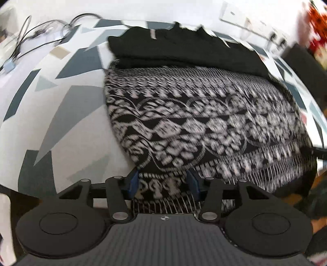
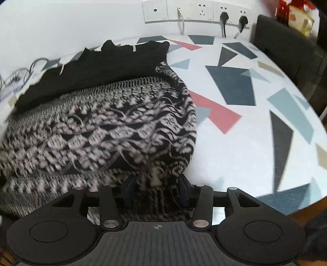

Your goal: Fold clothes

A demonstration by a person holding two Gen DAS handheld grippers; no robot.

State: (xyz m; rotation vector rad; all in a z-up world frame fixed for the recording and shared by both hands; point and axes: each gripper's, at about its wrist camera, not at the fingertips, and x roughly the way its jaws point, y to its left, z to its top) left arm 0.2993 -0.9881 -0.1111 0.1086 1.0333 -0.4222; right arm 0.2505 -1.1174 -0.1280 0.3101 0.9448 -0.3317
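Patterned garment (image 1: 200, 122), black-and-white knit print, lies spread across a table (image 1: 67, 114) covered in a white cloth with grey, blue and red angular shapes; its image is motion-blurred in both views. Near hem: bunched and reaching under both tools. Left gripper (image 1: 162, 181): blue pads stand part-way apart with the hem fabric between them; whether the pads press on it cannot be told. Right gripper (image 2: 157, 185): dark pads likewise part-way apart, a fold of the same hem between them, contact not discernible. Far edge: the garment overlaps a black garment (image 1: 175, 47), folded, lying toward the wall with a pale label strip on top. Left edge of the patterned piece runs down a clear border, with bare tablecloth beyond it in the left wrist view. Right edge curves round, with a broad bare stretch of tablecloth beyond in the right wrist view. Cables (image 1: 40, 34) lie at the far left corner of the table. Wall sockets (image 2: 196, 11), two with black plugs, sit above the far table edge. Dark chair back (image 2: 286, 57) stands at the right rim.
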